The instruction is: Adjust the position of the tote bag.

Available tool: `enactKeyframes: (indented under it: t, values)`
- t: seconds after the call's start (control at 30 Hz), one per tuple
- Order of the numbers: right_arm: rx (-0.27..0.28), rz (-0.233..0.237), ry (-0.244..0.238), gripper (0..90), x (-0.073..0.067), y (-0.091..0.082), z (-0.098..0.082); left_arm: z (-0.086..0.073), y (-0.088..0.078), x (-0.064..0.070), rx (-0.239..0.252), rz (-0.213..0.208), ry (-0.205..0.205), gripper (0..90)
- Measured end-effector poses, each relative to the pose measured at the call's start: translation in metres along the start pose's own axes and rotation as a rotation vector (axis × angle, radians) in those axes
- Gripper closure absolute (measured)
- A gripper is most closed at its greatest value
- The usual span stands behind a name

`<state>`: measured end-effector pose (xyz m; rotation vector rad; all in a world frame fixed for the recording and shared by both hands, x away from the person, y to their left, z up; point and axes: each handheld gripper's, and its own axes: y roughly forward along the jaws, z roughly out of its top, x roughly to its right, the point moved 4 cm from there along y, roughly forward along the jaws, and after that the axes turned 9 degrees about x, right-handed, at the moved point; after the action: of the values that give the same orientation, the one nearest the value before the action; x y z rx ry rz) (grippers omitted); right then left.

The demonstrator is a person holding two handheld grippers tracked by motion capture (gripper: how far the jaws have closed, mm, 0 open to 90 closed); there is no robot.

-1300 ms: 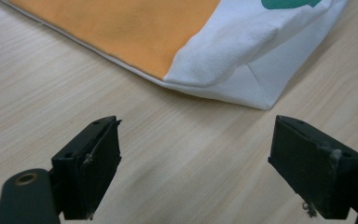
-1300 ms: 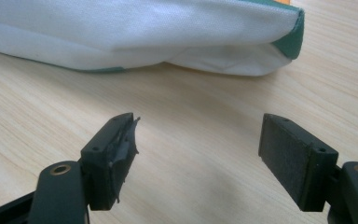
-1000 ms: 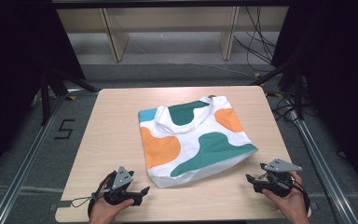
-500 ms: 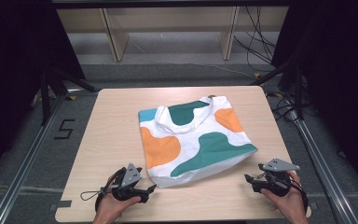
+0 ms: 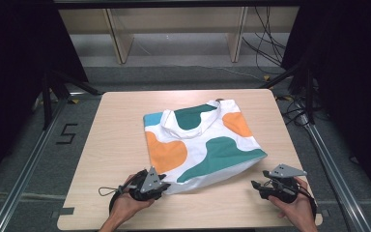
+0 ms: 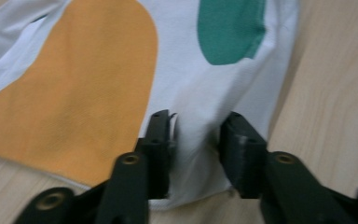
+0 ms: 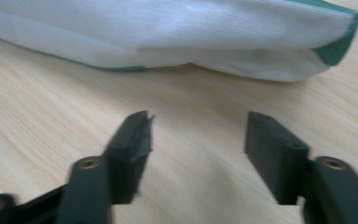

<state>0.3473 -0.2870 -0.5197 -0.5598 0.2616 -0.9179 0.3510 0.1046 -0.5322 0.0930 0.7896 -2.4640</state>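
As my left gripper (image 6: pixel 195 135) slides in from the table's (image 5: pixel 111 145) near edge, its jaws have just been closing, bunching the tote bag's (image 5: pixel 200 140) near corner between them; my right gripper (image 7: pixel 198 140), jaws narrowing, is open, nothing between.

Seemingly a "5" (image 5: pixel 67 134) on the floor (image 5: pixel 24 145)

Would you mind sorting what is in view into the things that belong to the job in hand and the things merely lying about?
Part of the job:
- tote bag, lying flat on the table
- left gripper, jaws just closing on the bag's near corner
- right gripper, jaws apart, nothing between them

Just lying about:
- shelf unit beyond the table
- cables on the floor
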Motion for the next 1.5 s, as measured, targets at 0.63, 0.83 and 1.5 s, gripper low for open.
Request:
enactKeyframes:
  t: [0.63, 0.83, 1.5]
  values:
    - [0.037, 0.049, -0.137, 90.0, 0.006, 0.042, 0.030, 0.010, 0.010, 0.029, -0.034, -0.046, 0.052, 83.9]
    - [0.035, 0.023, -0.137, 90.0, 0.021, 0.068, 0.044, 0.022, 0.022, 0.047, -0.031, -0.076, 0.068, 83.6]
    - [0.106, -0.104, 0.006, 85.3, 0.083, 0.116, 0.093, 0.089, 0.109, 0.094, -0.014, -0.037, 0.177, 82.5]
